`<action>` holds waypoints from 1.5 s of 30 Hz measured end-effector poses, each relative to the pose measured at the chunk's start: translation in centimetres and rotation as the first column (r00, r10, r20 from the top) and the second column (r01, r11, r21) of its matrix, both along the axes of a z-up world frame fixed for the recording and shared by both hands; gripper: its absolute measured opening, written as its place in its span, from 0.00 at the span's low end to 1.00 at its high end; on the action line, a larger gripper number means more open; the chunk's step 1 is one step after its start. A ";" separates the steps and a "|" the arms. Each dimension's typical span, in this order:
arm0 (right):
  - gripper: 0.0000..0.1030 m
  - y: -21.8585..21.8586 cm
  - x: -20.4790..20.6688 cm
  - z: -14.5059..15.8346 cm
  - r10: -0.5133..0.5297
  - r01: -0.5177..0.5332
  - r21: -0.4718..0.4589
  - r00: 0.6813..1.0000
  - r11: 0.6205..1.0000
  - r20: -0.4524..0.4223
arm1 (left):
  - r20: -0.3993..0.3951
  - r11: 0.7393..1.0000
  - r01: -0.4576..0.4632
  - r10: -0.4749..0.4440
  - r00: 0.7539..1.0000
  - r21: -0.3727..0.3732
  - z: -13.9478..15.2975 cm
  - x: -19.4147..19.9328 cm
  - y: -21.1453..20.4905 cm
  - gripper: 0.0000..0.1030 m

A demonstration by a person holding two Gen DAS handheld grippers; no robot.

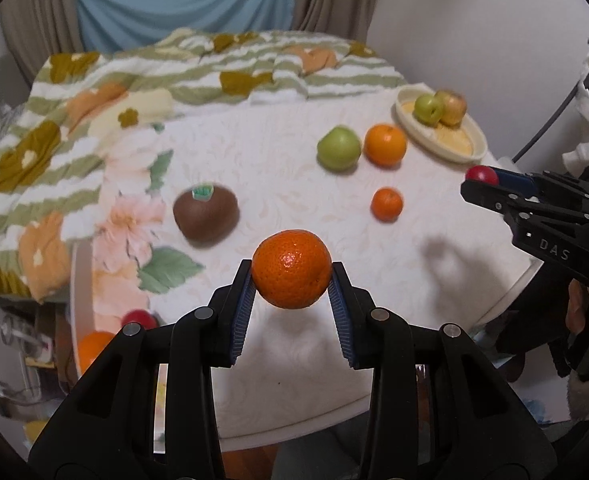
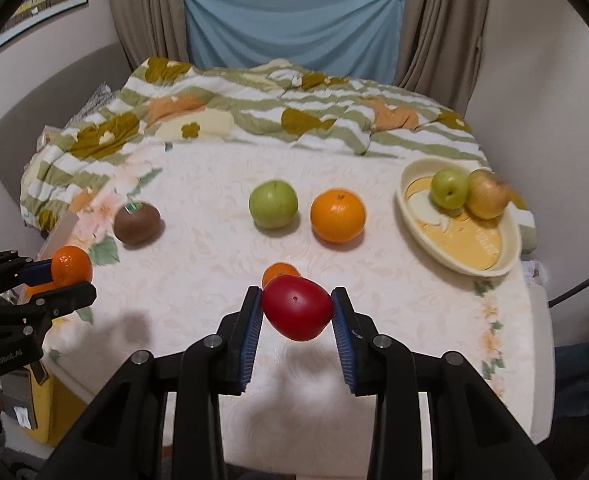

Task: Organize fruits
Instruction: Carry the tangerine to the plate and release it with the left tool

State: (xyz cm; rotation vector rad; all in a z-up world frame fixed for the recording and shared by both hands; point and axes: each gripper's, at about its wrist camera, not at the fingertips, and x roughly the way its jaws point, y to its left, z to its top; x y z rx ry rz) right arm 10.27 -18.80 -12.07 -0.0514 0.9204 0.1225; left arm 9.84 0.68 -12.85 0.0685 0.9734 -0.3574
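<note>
Our left gripper (image 1: 291, 280) pinches a dimpled orange mandarin (image 1: 291, 268) above the near table edge; our right gripper (image 2: 297, 312) clamps a smooth red plum-shaped fruit (image 2: 297, 307). We carry both level, grips steady, likely toward the cream oval dish (image 2: 410, 208).

A dimpled, glossy mandarin (image 1: 291, 274) sits between ribbed blue pads (image 1: 243, 312) on matt black plastic fingers. A smooth, shiny red fruit (image 2: 297, 307) gleams. The tablecloth (image 2: 214, 280) looks like embossed cloth; beyond it lies a fuzzy matt kiwi (image 2: 137, 224).
</note>
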 end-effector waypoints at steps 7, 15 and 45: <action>0.31 -2.3 -1.3 3.9 -0.052 0.051 0.006 0.997 0.999 0.056 | 0.080 0.998 0.069 -0.070 0.994 0.012 3.6 0.4 -2.3 0.42; 0.31 -6.7 -0.8 5.5 -0.047 0.045 0.022 0.994 0.999 0.101 | 0.128 0.998 0.064 -0.063 0.990 0.002 6.1 2.2 -7.0 0.43; 0.31 -24.7 11.4 -1.4 0.082 -0.081 0.084 0.997 0.993 -0.008 | 0.012 1.000 -0.008 0.008 1.000 0.010 0.0 17.9 -28.3 0.43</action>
